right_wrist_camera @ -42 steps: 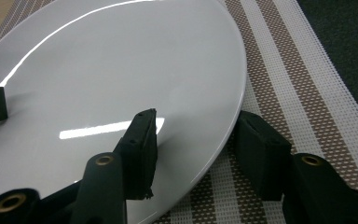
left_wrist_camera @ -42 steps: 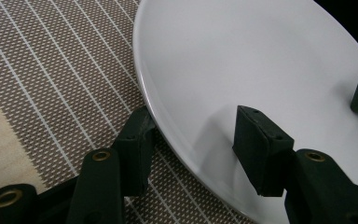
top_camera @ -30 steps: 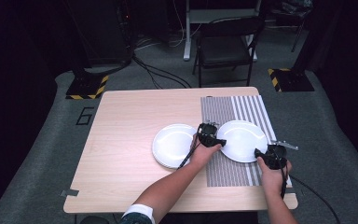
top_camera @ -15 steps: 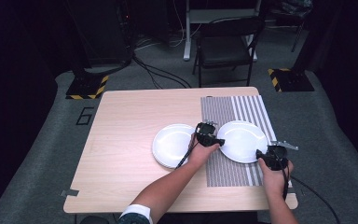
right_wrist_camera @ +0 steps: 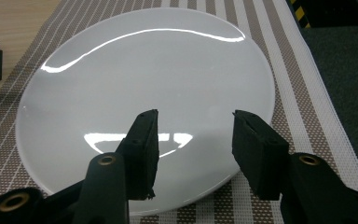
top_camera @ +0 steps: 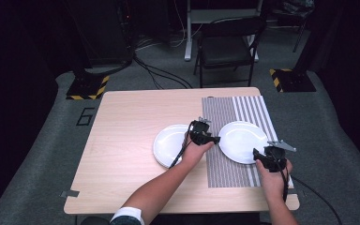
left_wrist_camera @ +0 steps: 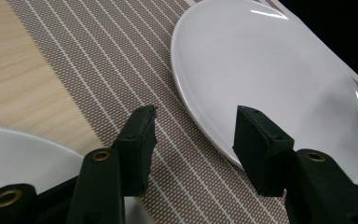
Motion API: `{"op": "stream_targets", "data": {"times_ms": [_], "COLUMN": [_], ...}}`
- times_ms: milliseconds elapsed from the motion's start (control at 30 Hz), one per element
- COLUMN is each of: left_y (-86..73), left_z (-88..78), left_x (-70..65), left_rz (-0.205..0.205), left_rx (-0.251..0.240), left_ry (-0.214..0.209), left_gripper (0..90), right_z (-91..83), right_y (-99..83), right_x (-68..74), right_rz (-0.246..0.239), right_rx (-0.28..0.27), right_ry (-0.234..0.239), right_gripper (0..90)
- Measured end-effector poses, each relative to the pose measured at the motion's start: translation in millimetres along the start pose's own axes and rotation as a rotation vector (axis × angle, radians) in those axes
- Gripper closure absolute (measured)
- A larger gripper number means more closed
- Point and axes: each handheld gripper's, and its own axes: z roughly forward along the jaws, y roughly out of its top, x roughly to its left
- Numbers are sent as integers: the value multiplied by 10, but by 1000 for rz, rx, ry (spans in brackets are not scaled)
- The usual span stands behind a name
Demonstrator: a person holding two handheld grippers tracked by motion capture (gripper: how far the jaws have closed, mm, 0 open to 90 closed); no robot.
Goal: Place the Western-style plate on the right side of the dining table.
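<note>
Nearest to the person, the right gripper [top_camera: 262,156] hangs at the near edge of the plate on the mat [top_camera: 242,141], its jaws standing apart with nothing between them. In the right gripper view those black jaws look blocky and matt, faced with what seems a rubbery pad, and they frame the near part of that plate without closing on it. The plate is round, shallow, glossy white with bright streaks of reflected light, probably glazed ceramic or hard plastic; I cannot tell which.

A little farther in, the left gripper [top_camera: 205,136] sits between the two plates, jaws also apart and empty. The left gripper view shows it aimed at the left rim of the plate on the mat, with the second plate [top_camera: 171,145] just below it on bare wood.

As I judge it, the work has hardly begun: neither plate is gripped or lifted, and both lie flat and well placed where they are. What is left is the grasp itself, and thin, slick rims lying flush on a surface will be awkward to pinch.

The placemat [top_camera: 225,117] is a woven mesh, brown with pale stripes, slightly rough. The table [top_camera: 131,117] is smooth light wood grain. Beyond it stands a dark folding chair [top_camera: 227,44] on grey carpet.
</note>
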Motion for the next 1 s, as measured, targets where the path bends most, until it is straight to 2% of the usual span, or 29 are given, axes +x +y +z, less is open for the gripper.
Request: {"op": "stream_targets", "data": {"times_ms": [67, 367, 500, 733, 833, 1000], "left_y": [-5, -33, -65, -99, -125, -216], "left_z": [-47, -246, -356, -579, -691, -873], "left_x": [25, 100, 151, 287, 361, 493], "left_rz": [-2, 10, 7, 1, 4, -3], "left_rx": [-6, -27, -34, -61, -76, -94], "left_ry": [2, 9, 24, 45, 55, 65], "left_gripper": [484, 482, 481, 480, 479, 478], "right_z": [-38, -131, -165, -213, -213, -198], "right_y": [20, 68, 82, 102, 99, 94], "right_x": [38, 73, 114, 212, 267, 357], "right_rz": [-22, -10, -15, -44, -71, -94], "right_rx": [-16, -49, -60, -70, -75, -62], "right_ry": [2, 45, 64, 102, 120, 156], "right_gripper": [506, 499, 499, 499, 498, 496]}}
